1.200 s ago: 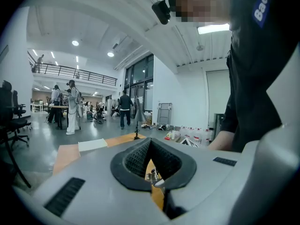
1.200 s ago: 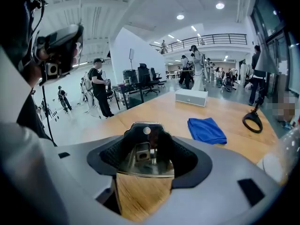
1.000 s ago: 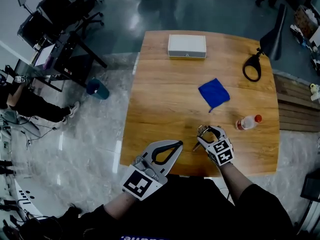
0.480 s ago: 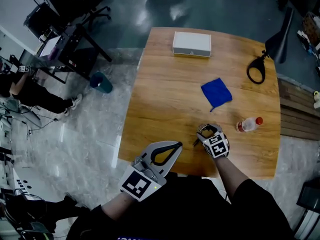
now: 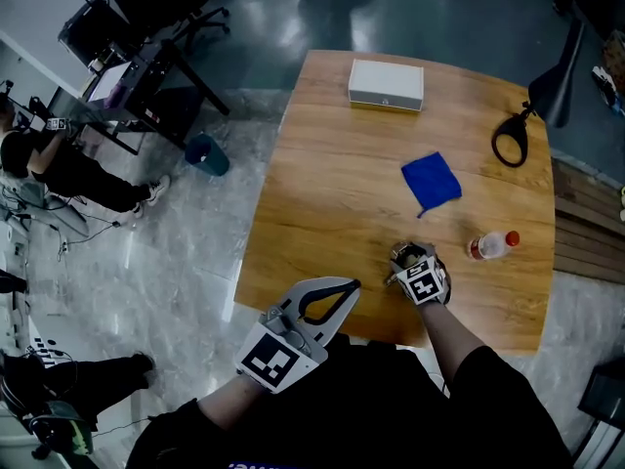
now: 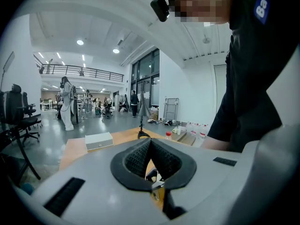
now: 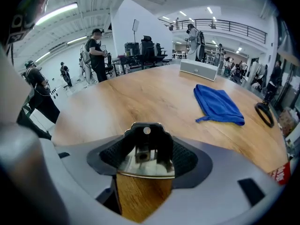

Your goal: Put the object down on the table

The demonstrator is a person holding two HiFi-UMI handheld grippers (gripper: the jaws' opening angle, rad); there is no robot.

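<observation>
My right gripper point(image 5: 406, 258) is over the front part of the wooden table point(image 5: 322, 193), shut on a small black and shiny-metal object point(image 7: 144, 146). In the right gripper view the object sits between the ribbed pads, low over the wood. In the head view the marker cube hides most of it. My left gripper point(image 5: 350, 284) hangs at the table's near edge, to the left of the right one. Its pads meet at the tips with nothing between them point(image 6: 150, 140).
A blue cloth point(image 5: 432, 182) lies past the right gripper, and a small bottle with a red cap point(image 5: 491, 245) lies to its right. A white box point(image 5: 387, 84) sits at the far edge and a black looped tool point(image 5: 511, 143) at the far right. Chairs and a teal bin point(image 5: 207, 152) stand on the floor to the left.
The head view has shifted slightly. The right gripper stays in about the same spot with the object and looks tipped more steeply down. The left gripper has not moved.
</observation>
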